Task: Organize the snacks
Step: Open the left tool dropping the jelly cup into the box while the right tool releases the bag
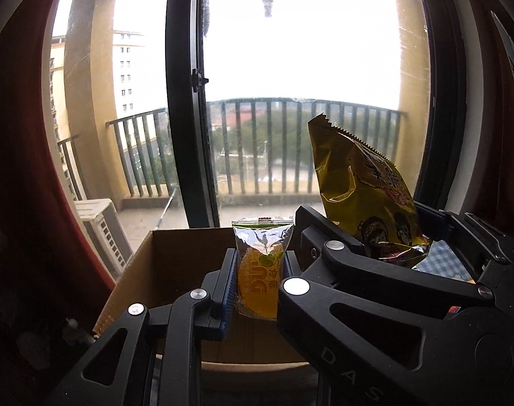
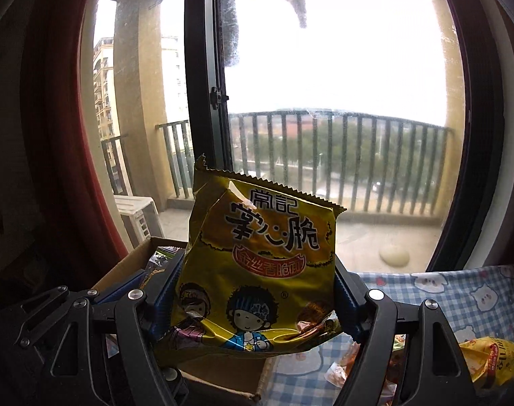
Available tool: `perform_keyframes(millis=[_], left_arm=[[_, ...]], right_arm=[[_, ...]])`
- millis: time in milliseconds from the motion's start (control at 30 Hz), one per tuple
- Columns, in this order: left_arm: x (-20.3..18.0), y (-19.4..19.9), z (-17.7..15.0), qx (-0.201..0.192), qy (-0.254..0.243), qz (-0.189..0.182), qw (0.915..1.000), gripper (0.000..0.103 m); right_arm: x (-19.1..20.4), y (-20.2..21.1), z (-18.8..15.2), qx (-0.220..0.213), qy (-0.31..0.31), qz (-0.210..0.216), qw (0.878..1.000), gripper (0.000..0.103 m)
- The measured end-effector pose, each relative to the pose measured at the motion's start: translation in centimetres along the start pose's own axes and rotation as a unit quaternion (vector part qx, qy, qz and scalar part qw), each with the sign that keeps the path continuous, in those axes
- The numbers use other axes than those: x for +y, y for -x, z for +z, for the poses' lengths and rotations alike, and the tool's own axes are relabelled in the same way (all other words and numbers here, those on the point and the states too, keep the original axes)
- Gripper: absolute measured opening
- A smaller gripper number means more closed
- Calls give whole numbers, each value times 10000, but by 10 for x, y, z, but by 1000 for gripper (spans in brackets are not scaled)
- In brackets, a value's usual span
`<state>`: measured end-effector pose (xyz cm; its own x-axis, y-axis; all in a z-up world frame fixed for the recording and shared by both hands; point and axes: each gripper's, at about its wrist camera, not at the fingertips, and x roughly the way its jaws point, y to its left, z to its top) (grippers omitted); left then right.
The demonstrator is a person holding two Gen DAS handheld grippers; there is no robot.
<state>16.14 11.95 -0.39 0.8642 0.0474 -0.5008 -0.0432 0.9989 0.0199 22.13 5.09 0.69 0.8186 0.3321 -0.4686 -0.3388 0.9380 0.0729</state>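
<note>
Both your grippers are clamped on snacks above the box.

Your left gripper [image 1: 257,279] pinches the orange packet [image 1: 259,270] upright over the cardboard box [image 1: 176,257]; your right gripper [image 2: 253,291] grips the yellow bag [image 2: 257,270] just beside it, over the box's edge and the checked cloth [image 2: 460,297].

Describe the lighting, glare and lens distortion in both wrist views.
Left wrist view: the sky through the window is blown out white, leaving the curtain and left claw dark; the orange packet glows backlit. Right wrist view: same overexposed sky, foil glare on the yellow snack bag. Both: fisheye bends the window frame and railing, corners vignetted black.
</note>
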Motion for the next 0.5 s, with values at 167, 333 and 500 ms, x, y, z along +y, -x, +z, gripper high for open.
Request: perform_keyframes(millis=[167, 333, 500], left_arm=[[16, -28, -10, 409, 101, -64, 9991, 39], [17, -35, -16, 646, 116, 28, 9978, 75], [23, -37, -14, 831, 259, 54, 9962, 83]], right_arm=[[11, -47, -3, 395, 14, 214, 9990, 80], [17, -76, -12, 896, -24, 260, 9956, 95], [22, -78, -9, 1003, 21, 233, 9947, 101]])
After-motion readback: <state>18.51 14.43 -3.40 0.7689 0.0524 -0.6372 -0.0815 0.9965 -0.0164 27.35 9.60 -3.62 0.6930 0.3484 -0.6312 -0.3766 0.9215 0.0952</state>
